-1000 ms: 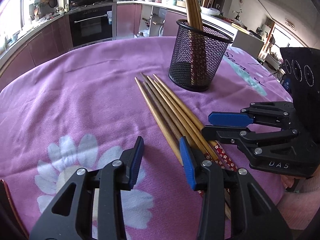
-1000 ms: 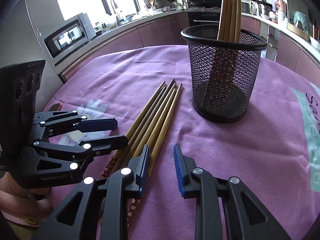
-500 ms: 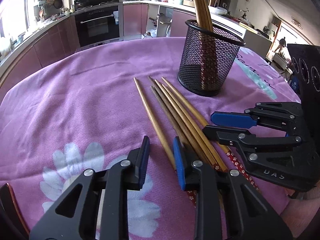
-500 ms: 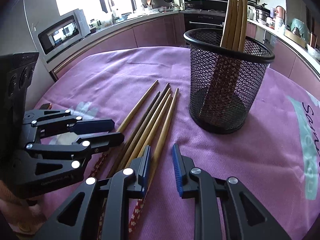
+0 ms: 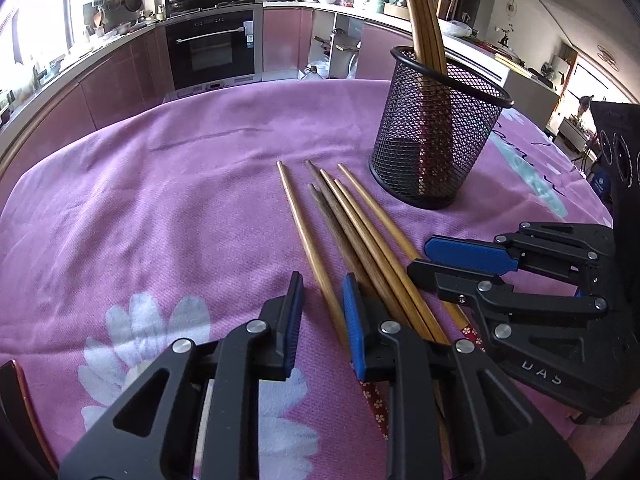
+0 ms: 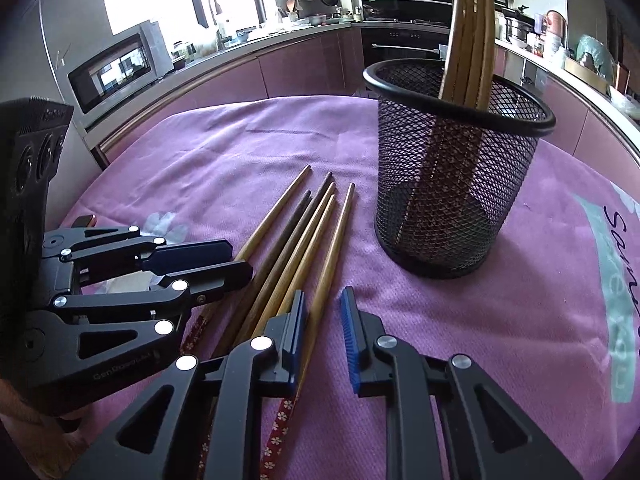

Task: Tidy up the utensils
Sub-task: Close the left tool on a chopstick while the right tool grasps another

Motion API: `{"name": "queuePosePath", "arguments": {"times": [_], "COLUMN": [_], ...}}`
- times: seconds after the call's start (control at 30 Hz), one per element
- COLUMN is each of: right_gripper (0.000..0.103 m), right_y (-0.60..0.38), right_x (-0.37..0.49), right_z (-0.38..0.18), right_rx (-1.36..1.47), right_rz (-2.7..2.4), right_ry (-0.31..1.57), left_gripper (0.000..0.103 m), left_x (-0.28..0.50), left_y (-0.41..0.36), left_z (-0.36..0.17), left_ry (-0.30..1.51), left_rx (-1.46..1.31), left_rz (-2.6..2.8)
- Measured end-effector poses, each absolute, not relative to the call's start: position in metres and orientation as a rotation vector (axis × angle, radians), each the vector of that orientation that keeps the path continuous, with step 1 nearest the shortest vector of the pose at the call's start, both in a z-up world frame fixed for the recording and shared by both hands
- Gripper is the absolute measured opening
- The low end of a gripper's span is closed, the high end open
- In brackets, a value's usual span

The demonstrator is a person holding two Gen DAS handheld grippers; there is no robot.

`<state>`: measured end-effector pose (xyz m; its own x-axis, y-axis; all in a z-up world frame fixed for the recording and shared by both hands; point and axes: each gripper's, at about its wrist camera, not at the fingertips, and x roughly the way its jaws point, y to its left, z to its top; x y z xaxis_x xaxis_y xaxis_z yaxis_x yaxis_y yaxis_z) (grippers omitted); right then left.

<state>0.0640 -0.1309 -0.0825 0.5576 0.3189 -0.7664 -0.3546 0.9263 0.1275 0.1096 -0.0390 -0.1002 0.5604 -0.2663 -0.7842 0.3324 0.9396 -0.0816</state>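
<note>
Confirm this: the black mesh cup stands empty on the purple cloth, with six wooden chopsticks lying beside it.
Not empty. The left wrist view shows the black mesh cup holding several upright wooden chopsticks. It does stand on the purple cloth, beside six loose wooden chopsticks.

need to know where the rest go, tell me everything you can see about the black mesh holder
The mesh holder is a round cup of black wire mesh, metal by the look of it, with a smooth rolled rim and a solid dark base. It stands upright on the purple tablecloth, beyond the tips of the loose chopsticks lying flat on the cloth, and apart from them. Several wooden chopsticks already stand inside, leaning against its far side, their patterned ends showing through the mesh. Neither gripper touches it.
</note>
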Motion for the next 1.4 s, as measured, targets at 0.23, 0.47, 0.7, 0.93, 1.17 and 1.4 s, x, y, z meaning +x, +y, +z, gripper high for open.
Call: {"name": "queuePosePath", "arguments": {"times": [0.23,0.47,0.7,0.93,1.17,1.4], "right_gripper": [0.006,0.006,0.005,0.005,0.005,0.005], "right_y": [-0.135,-0.140,-0.145,-0.148,-0.151,-0.156], "right_x": [0.067,0.066,0.063,0.059,0.052,0.050], "right_z": [-0.083,-0.083,-0.081,-0.075,-0.065,-0.056], "right_rx": [-0.004,0.026,0.049,0.081,0.121,0.163], "right_rz": [0.392,0.397,0.418,0.446,0.514,0.551], "right_ry": [0.899,0.901,0.903,0.892,0.864,0.842], "left_gripper": [0.012,0.009,0.008,0.008,0.008,0.008], "left_x": [0.109,0.109,0.108,0.104,0.098,0.092], "left_y": [-0.039,-0.035,-0.031,-0.026,-0.020,-0.017], "left_z": [-0.101,-0.101,-0.100,-0.094,-0.084,-0.071], "left_ry": [0.909,0.915,0.919,0.913,0.893,0.871], "left_rx": [0.060,0.020,-0.006,-0.029,-0.065,-0.105], "left_rz": [-0.328,-0.320,-0.314,-0.320,-0.350,-0.386]}}
